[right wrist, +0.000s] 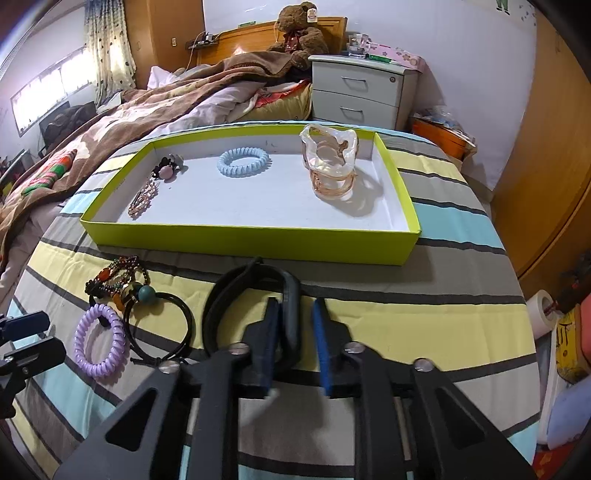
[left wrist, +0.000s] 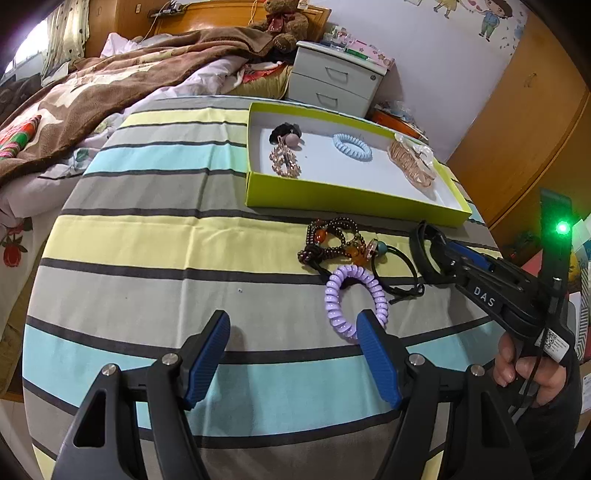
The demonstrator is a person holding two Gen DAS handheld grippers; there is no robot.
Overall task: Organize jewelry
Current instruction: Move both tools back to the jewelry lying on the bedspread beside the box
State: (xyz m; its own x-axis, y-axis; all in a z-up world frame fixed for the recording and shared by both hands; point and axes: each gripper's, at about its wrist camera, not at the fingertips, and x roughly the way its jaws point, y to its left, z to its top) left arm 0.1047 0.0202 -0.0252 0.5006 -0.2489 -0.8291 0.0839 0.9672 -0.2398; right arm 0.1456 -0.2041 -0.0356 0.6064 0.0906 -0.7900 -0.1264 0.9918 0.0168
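Observation:
A lime-green tray point(left wrist: 343, 192) point(right wrist: 251, 242) on the striped cloth holds a blue coil hair tie point(left wrist: 352, 146) point(right wrist: 243, 161), a clear claw clip point(left wrist: 412, 158) point(right wrist: 330, 166), a rose-gold clip point(left wrist: 285, 162) point(right wrist: 142, 199) and a dark flower piece point(left wrist: 285, 133) point(right wrist: 168, 168). In front lie a purple coil tie point(left wrist: 351, 301) point(right wrist: 98, 339), a beaded bracelet point(left wrist: 332, 240) point(right wrist: 118, 277) and a black elastic with beads point(right wrist: 162, 325). My right gripper point(right wrist: 295, 332) point(left wrist: 439, 254) is nearly closed around a black headband point(right wrist: 251, 306) point(left wrist: 421, 251). My left gripper point(left wrist: 293, 354) is open and empty, just before the purple tie.
An unmade bed with a brown blanket point(left wrist: 122, 81) lies to the left. A grey nightstand point(right wrist: 362, 92) and a teddy bear point(right wrist: 299, 29) stand behind the tray. A wooden wardrobe point(right wrist: 546, 166) is on the right, with a tape roll point(right wrist: 541, 312) beside the table edge.

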